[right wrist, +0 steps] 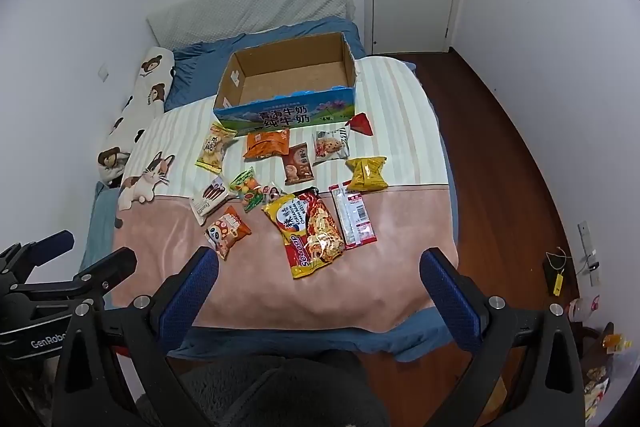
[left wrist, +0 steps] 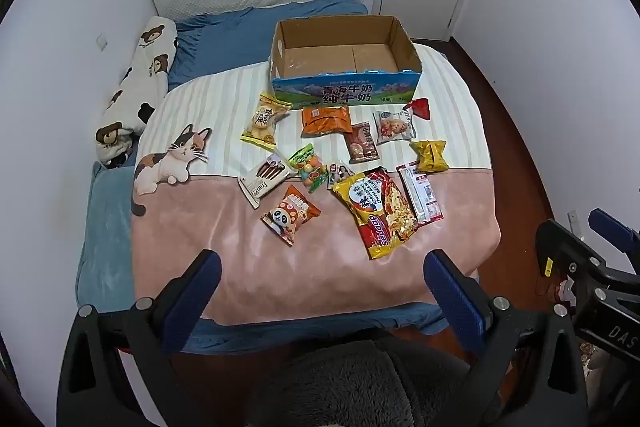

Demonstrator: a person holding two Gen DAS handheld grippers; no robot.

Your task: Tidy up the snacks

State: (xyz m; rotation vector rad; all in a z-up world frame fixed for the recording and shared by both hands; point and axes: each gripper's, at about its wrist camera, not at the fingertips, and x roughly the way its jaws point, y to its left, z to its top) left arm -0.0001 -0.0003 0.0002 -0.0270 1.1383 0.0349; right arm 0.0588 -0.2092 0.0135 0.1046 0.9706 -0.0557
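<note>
Both claws are held above the near edge of a bed (left wrist: 304, 279), with nothing between their fingers. The left claw (left wrist: 320, 267) is spread wide, and the right claw (right wrist: 320, 263) is spread just as wide; each is seen at the side of the other's view. Ahead of both claws, snacks are scattered on a pink and striped blanket (right wrist: 280, 291). Nearest the left claw a panda packet (left wrist: 290, 213) is found, with a wafer packet (left wrist: 262, 183) just beyond it. A large red and yellow noodle packet (right wrist: 312, 231) lies ahead of the right claw, and a long red-edged packet (right wrist: 354, 221) is set just beside it, perhaps touching it. Farther ahead, a yellow biscuit bag (left wrist: 264, 121), an orange bag (left wrist: 326, 121), a brown packet (left wrist: 362, 143), a cookie packet (left wrist: 394, 127) and a gold packet (left wrist: 430, 155) are spread out. Beyond all of them an open cardboard box (left wrist: 346, 95) is placed, with no snack inside
</note>
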